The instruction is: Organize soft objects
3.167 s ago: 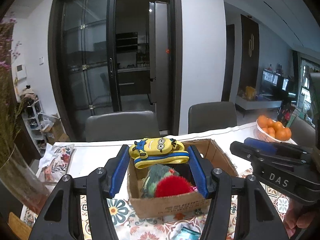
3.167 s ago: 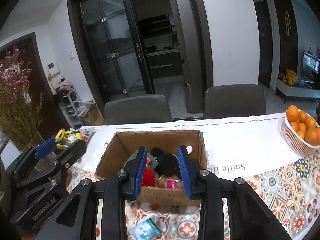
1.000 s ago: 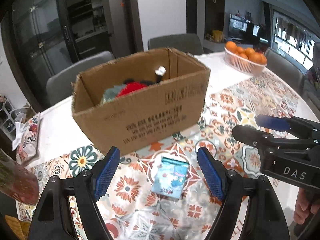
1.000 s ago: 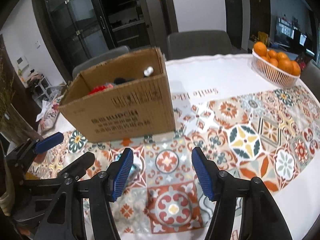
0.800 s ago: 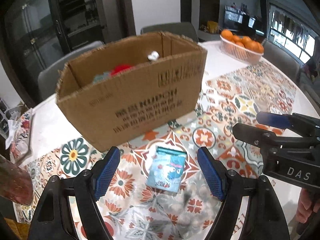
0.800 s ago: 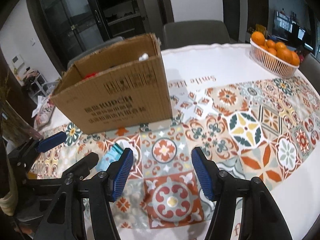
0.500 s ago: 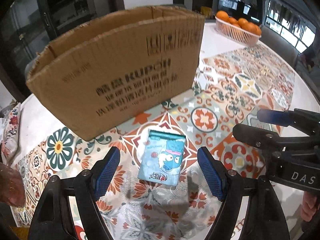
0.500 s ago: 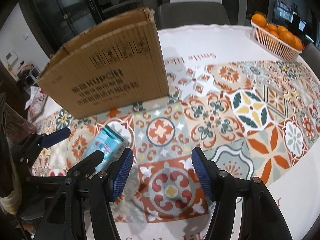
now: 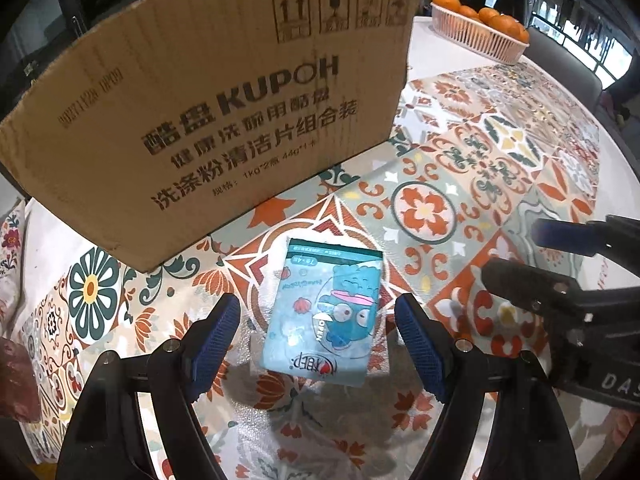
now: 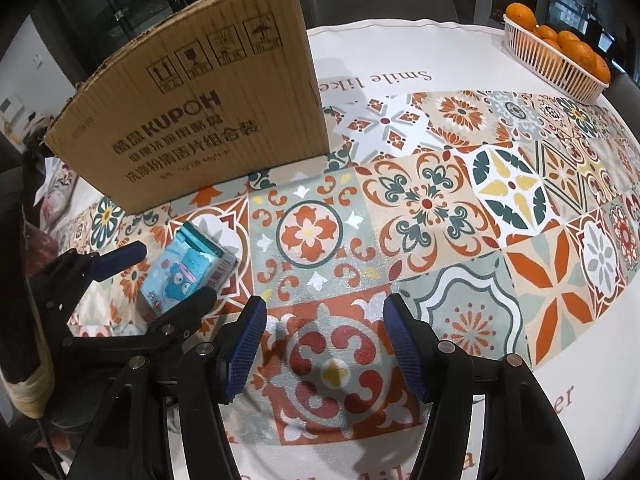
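Left gripper [image 9: 318,346] spread wide, pads either side of the blue tissue pack [image 9: 324,316] lying flat on the patterned tablecloth [image 9: 472,160], not touching it. Right gripper [image 10: 324,344] parted too, only cloth between its pads. Just beyond the pack, the cardboard box [image 9: 208,112] looms, its inside hidden. Far right, an orange basket [image 9: 478,36], partly cut off.

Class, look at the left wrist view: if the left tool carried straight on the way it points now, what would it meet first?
Most likely the blue tissue pack lying flat on the patterned tablecloth, centred between the open left tool's fingers; exact depth is unclear.
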`<control>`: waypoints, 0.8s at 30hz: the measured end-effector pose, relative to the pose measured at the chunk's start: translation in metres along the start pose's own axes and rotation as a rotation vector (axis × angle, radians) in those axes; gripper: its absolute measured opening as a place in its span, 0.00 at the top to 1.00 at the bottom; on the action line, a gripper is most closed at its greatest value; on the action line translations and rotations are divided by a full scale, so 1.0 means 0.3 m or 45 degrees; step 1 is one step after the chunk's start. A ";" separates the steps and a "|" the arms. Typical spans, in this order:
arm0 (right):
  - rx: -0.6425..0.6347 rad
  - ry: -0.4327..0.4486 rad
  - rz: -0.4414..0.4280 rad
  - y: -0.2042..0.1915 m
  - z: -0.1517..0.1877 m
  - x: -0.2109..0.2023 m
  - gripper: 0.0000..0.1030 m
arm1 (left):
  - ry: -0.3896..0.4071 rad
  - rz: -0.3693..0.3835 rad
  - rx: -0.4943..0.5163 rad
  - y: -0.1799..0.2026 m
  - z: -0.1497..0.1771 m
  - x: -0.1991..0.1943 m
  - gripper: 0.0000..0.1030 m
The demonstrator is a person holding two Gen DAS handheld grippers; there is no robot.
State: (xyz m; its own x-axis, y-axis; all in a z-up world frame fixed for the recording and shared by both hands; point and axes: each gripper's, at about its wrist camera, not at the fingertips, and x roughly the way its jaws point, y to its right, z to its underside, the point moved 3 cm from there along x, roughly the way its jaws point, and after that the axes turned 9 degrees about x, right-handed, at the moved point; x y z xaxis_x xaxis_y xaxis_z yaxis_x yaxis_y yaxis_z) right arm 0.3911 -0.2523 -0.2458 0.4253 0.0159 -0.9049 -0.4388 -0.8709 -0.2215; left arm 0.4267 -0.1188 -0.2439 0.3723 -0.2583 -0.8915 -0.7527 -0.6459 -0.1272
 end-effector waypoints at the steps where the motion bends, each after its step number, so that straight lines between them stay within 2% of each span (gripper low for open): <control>1: 0.001 -0.003 0.003 0.001 0.001 0.004 0.40 | -0.005 -0.007 -0.004 -0.001 0.001 0.008 0.23; 4: 0.002 -0.005 0.007 0.003 0.000 0.011 0.40 | -0.007 -0.017 -0.019 -0.003 0.003 0.022 0.27; 10: 0.003 -0.006 0.007 0.005 -0.001 0.015 0.40 | -0.012 0.004 -0.061 -0.002 0.001 0.044 0.45; 15: 0.004 0.005 0.000 0.010 -0.006 0.006 0.40 | 0.006 -0.004 -0.095 0.003 0.003 0.036 0.46; 24: -0.001 0.049 -0.052 0.004 -0.022 -0.055 0.40 | 0.095 -0.047 -0.231 -0.022 0.018 -0.074 0.46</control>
State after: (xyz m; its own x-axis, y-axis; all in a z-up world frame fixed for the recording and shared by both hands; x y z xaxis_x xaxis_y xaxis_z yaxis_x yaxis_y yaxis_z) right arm 0.3887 -0.2569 -0.2287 0.4732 0.0326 -0.8803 -0.4194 -0.8704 -0.2577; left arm 0.4205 -0.1050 -0.2255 0.4422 -0.2798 -0.8522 -0.6302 -0.7730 -0.0732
